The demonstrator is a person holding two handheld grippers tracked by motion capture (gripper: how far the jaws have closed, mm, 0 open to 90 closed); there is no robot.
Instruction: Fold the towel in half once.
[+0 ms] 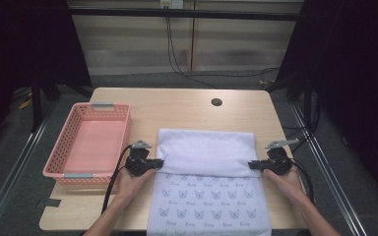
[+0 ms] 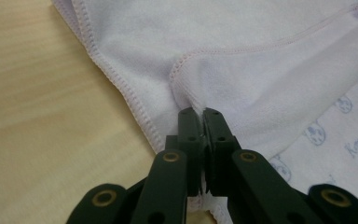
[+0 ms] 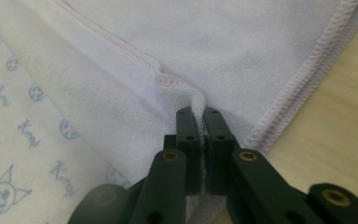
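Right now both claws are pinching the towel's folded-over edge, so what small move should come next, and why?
Probably draw both claws toward the person, carrying the fold farther over. The left claw and right claw are each shut on a corner of the towel, whose far edge is only partly folded over the printed side.

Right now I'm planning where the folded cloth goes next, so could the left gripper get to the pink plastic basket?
Probably yes: the pink plastic basket sits open-topped just beside the left gripper with nothing between, though that gripper is shut on the white printed towel.
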